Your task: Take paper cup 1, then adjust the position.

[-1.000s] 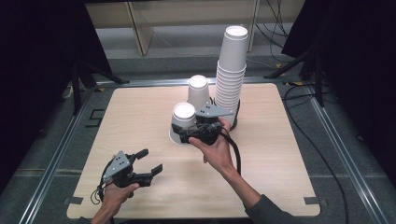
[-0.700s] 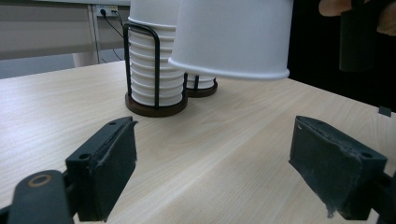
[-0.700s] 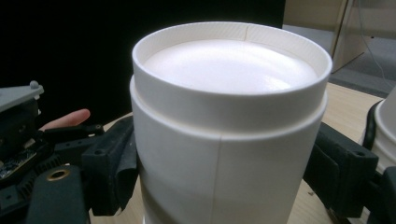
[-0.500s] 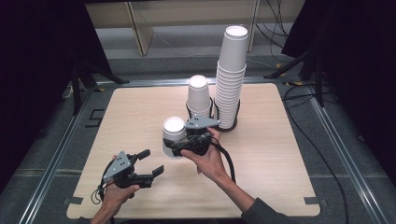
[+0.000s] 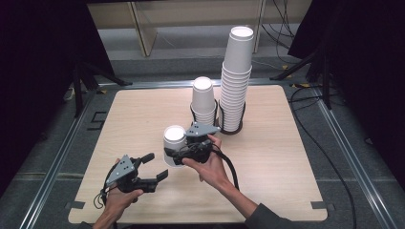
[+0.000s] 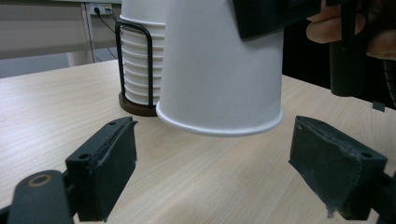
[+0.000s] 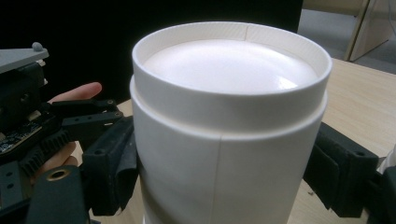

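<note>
Near the table's front-middle, you are holding an upside-down white paper cup (image 5: 174,141) in your right gripper (image 5: 177,155), jaws clamped on its sidewall; the left gripper view shows the cup's rim hanging clear above the wooden table (image 5: 286,157). Your left gripper (image 5: 152,168) is waiting just beside and below it, jaws spread wide and holding nothing, the cup sitting between and beyond them in the left gripper view. Judging by this, you are handing over or setting down the cup. To do it well: keep the cup level, bring the left jaws up around the lower wall near the rim, squeeze lightly since thin paper will crush, and release the right only once the left has it. Versus a second ago: you are carrying the cup away from the short cup stack (image 5: 203,100) and the tall cup stack (image 5: 235,78) in their wire holders, toward the left gripper; the left hand is barely shifting.
</note>
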A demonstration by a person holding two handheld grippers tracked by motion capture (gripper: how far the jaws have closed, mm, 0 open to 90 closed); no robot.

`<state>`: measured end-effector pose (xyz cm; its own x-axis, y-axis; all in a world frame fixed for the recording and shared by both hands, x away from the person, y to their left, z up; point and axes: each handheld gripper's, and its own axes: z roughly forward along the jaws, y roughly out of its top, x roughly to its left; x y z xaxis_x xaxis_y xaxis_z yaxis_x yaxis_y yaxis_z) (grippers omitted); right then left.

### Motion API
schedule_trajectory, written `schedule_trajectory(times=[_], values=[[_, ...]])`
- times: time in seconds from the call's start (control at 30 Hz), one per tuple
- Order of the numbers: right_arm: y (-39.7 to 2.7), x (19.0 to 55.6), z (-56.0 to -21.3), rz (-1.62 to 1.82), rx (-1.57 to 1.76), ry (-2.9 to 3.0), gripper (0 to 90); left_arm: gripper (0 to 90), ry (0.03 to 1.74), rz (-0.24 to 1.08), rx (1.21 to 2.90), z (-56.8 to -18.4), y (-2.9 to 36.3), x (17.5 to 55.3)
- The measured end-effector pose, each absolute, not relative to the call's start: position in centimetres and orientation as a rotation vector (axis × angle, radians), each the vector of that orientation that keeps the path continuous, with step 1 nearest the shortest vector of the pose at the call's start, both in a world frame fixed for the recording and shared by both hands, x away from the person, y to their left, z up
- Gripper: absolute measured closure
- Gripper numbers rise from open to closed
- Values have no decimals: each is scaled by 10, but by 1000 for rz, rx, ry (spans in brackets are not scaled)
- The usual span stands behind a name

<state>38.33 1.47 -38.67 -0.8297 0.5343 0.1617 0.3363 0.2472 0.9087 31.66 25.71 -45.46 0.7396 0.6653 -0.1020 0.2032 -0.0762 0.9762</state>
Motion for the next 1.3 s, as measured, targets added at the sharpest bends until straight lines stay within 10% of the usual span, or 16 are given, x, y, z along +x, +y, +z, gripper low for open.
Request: schedule_trajectory(times=[1.3], values=[[37,371,-399,1732,744,2383,204,78,703,441,1654,-457,247,317]])
